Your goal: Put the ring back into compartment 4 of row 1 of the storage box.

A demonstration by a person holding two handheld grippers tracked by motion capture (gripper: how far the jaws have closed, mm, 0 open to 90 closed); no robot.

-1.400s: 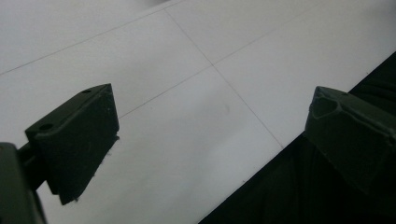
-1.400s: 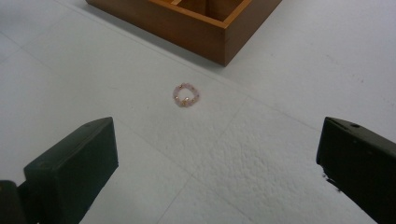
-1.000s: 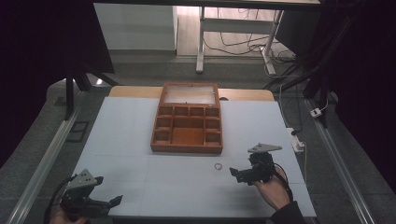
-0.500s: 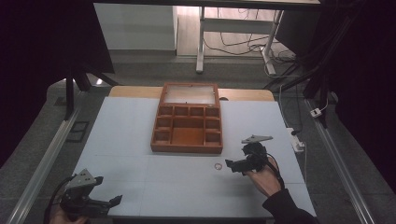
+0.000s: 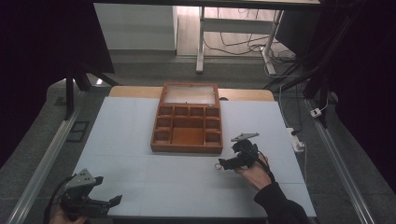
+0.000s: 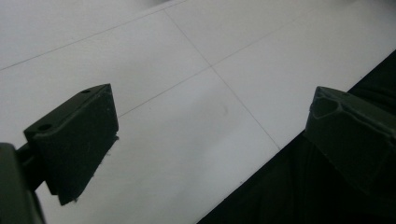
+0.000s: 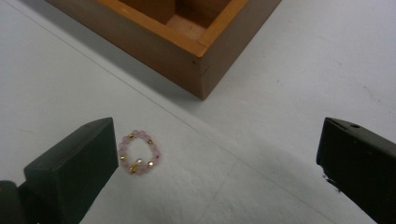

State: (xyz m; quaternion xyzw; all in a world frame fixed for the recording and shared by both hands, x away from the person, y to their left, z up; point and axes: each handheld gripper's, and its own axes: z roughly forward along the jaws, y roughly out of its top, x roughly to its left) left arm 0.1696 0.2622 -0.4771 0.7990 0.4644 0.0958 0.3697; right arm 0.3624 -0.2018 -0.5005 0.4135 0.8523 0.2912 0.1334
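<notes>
From the high view, your right gripper (image 5: pixel 223 164) has moved forward and to the left over the last second, and now sits just beside the bead ring (image 5: pixel 218 165) on the white table (image 5: pixel 126 130). The ring lies near the front right corner of the wooden box (image 5: pixel 187 122), which stands with its lid up. That means you are lined up for a pick, not yet gripping. Your left gripper (image 5: pixel 108 201) has stayed parked at the near left edge, jaws apart.

In the left gripper view, the jaws stand wide over bare table with nothing between them.

In the right gripper view, the jaws are spread wide and empty. The bead ring (image 7: pixel 139 151) lies flat, just beside the left jaw, off centre; the box corner (image 7: pixel 201 70) is beyond it. Shift left before you close, I judge.
</notes>
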